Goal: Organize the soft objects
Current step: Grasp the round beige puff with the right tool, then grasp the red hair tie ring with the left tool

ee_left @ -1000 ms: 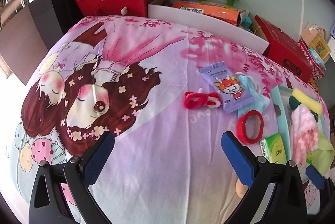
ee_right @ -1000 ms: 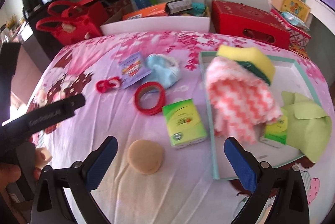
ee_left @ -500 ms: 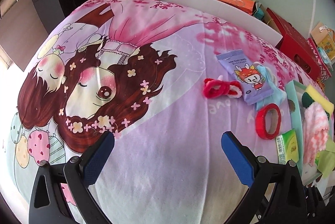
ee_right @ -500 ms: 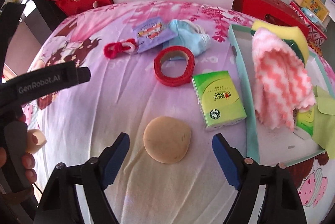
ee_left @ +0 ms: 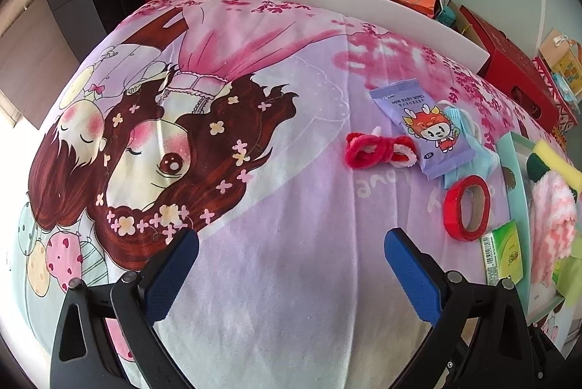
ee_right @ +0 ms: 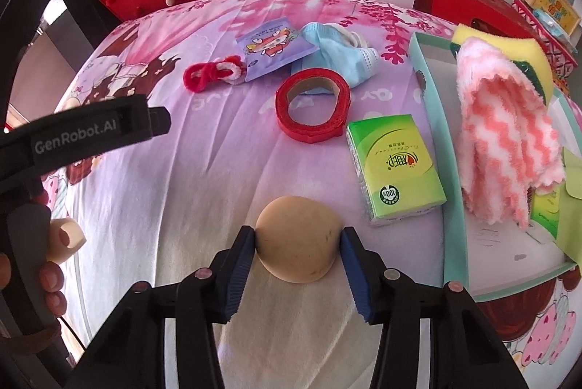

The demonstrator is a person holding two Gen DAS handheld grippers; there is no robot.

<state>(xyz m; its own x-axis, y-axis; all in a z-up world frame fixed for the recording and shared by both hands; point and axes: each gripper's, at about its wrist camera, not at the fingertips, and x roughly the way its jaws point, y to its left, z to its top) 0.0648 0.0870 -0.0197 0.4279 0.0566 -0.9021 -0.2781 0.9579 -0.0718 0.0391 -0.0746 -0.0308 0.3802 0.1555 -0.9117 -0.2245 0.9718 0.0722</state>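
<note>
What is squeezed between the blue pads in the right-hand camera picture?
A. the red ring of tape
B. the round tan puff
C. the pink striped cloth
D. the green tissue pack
B: the right gripper has its jaws closed against both sides of the round tan puff, while the tape ring, tissue pack and striped cloth lie untouched further away.

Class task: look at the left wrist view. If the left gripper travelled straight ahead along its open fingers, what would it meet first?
Most likely only the printed bedsheet. The left gripper is open and nothing lies between or just ahead of its fingers; the red hair ties sit off to the right. Depth is uncertain.
</note>
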